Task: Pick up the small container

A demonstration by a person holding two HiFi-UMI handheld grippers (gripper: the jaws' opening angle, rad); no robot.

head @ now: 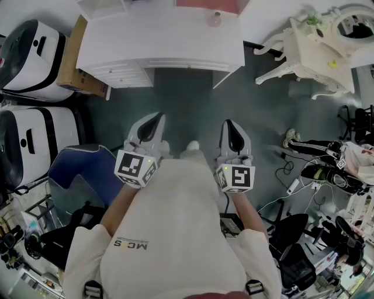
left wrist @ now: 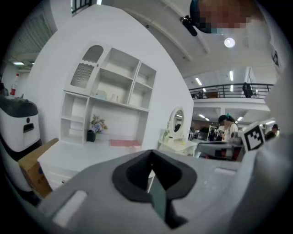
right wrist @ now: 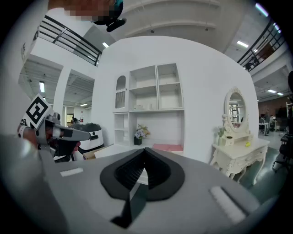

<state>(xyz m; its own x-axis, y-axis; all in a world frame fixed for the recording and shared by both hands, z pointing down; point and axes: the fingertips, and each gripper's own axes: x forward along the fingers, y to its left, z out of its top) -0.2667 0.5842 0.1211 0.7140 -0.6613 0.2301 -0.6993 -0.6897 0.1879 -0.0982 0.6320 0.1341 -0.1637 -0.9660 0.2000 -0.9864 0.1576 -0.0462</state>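
— What is sitting on the white tabletop (head: 163,35)?
— A pink mat (head: 207,4) is lying along its far edge, right of the middle. A small pinkish object (head: 215,20) is standing just beside it, and a potted flower (left wrist: 95,128) is standing further left.

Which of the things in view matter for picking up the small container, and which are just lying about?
Job: left gripper, right gripper, both shut and empty; small pinkish item on the white desk, likely the container.
Lying about: cardboard box, vanity table, flower pot.
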